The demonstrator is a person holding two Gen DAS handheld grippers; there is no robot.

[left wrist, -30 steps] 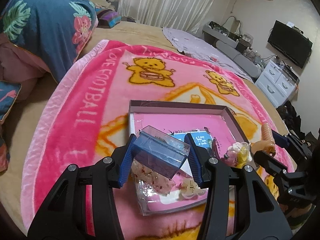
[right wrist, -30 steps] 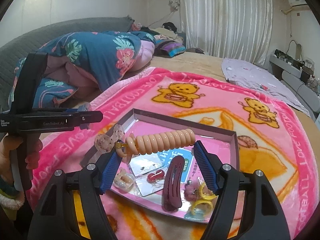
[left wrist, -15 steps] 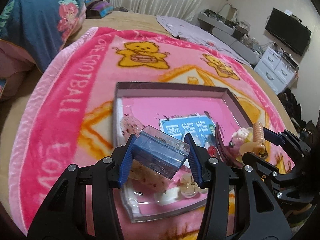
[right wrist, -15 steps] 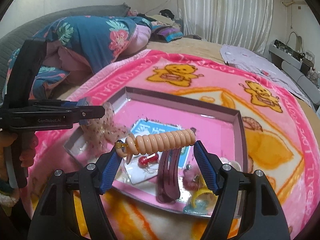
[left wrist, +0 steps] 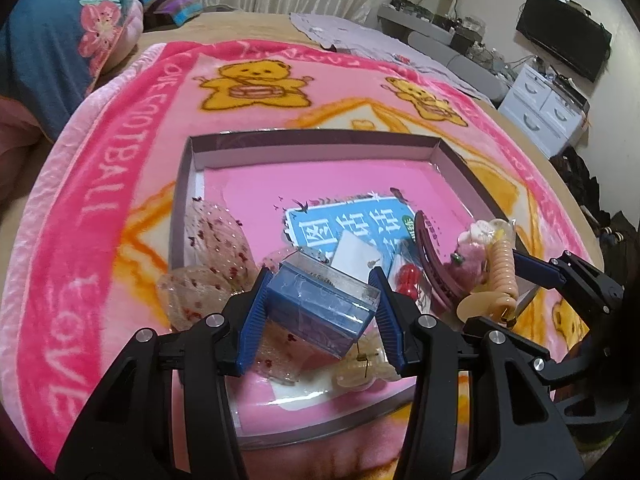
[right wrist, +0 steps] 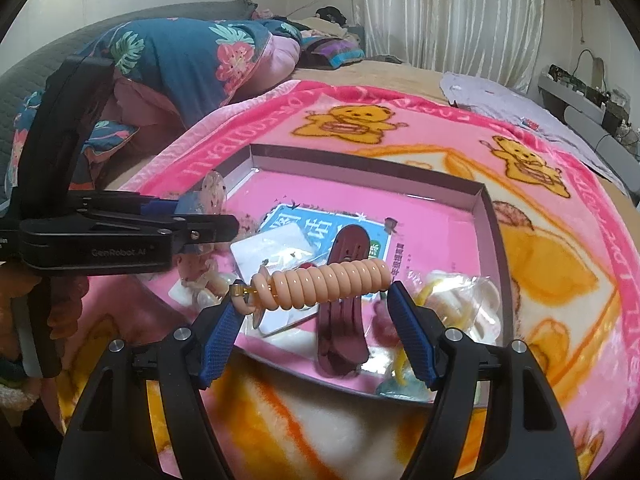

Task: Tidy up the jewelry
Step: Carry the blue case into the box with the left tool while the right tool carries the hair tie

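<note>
My left gripper is shut on a small blue and clear plastic box, held above the near part of a shallow grey tray with a pink floor. My right gripper is shut on a peach spiral hair coil, held level above the tray's near edge. The coil also shows in the left wrist view. In the tray lie a dark red hair clip, a blue printed card, sheer spotted bows, red earrings and bagged hair ties.
The tray rests on a pink bear-print blanket spread over a bed. A blue floral quilt is heaped at the far left. White drawers and a television stand beyond the bed's right side.
Both grippers have moved forward and lower over the tray, each still holding its item. The tray now looks larger and nearer in both views.
</note>
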